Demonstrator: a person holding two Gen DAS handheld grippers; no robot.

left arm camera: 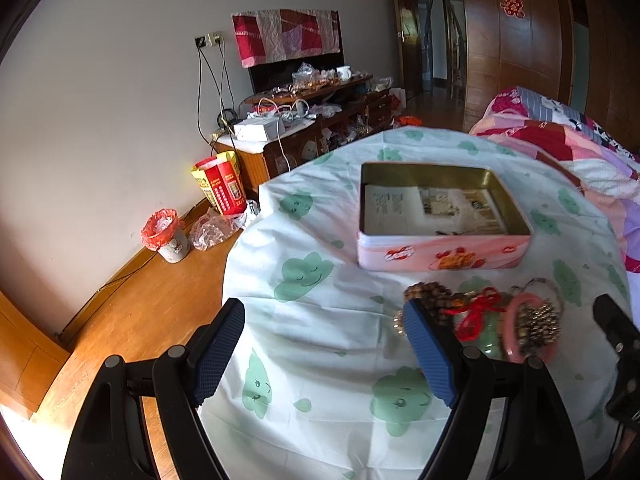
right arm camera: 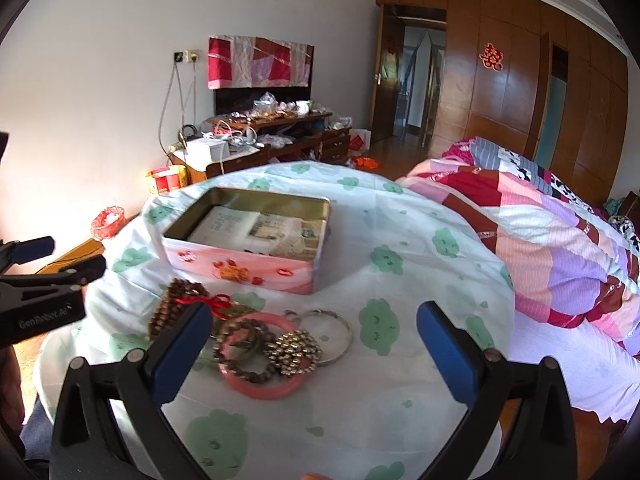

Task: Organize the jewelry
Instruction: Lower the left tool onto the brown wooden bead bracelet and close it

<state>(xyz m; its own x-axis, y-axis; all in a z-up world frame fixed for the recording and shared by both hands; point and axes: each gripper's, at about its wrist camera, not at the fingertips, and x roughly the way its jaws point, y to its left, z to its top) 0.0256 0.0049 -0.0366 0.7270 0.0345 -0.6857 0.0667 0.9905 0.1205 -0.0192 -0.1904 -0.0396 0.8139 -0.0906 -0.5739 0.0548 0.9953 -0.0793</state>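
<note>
Both grippers — left gripper (left arm camera: 324,354) and right gripper (right arm camera: 314,354) — hover spread wide, empty. Bracelet pile (right arm camera: 260,340) lies just before the open pink rectangular tin (right arm camera: 248,268).

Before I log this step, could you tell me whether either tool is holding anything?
Nothing is held: left tool and right tool are open above the bracelets.
</note>
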